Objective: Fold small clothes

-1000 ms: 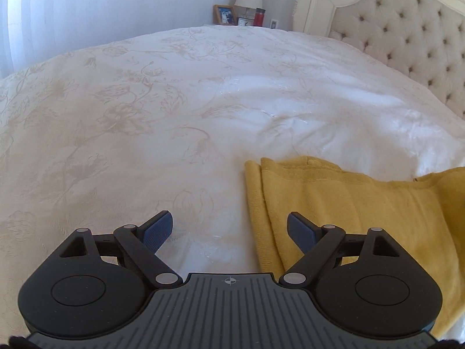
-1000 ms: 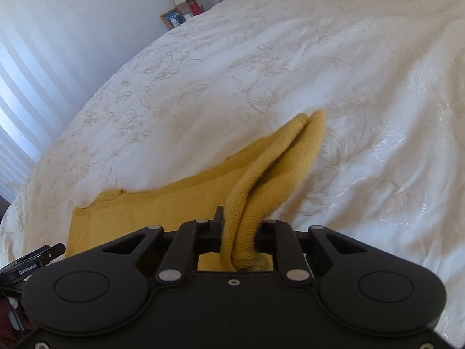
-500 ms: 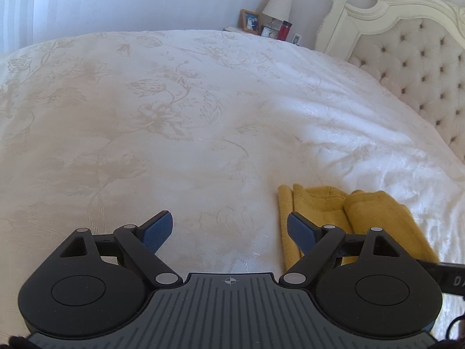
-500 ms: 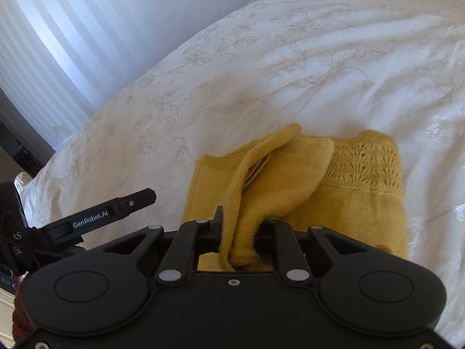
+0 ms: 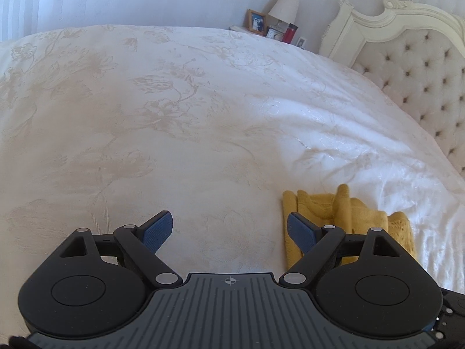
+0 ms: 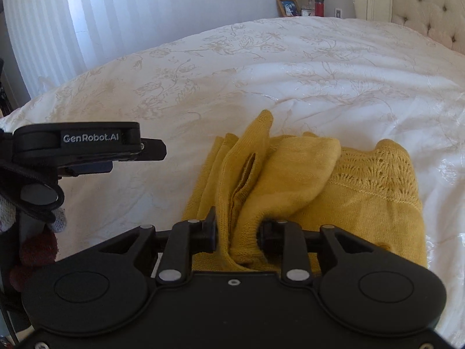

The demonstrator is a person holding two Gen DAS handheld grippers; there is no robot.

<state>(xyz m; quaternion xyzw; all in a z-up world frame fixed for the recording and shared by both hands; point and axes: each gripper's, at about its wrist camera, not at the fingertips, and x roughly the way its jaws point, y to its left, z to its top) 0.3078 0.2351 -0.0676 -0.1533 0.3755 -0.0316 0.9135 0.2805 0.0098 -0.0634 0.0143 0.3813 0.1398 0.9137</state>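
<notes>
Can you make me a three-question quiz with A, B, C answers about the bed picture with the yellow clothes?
1. Where does the yellow garment lie?
A. on the white bedspread
B. on the nightstand
C. on the floor

2. What colour are the pads of the left gripper?
A. red
B. blue
C. green

3. What is between the fingers of the right gripper?
A. nothing
B. a lamp
C. a fold of the yellow garment

Answers:
1 A, the knit rests on the flowered cover.
2 B, both pads look blue.
3 C, yellow knit sits between the jaws, which are opening.
</notes>
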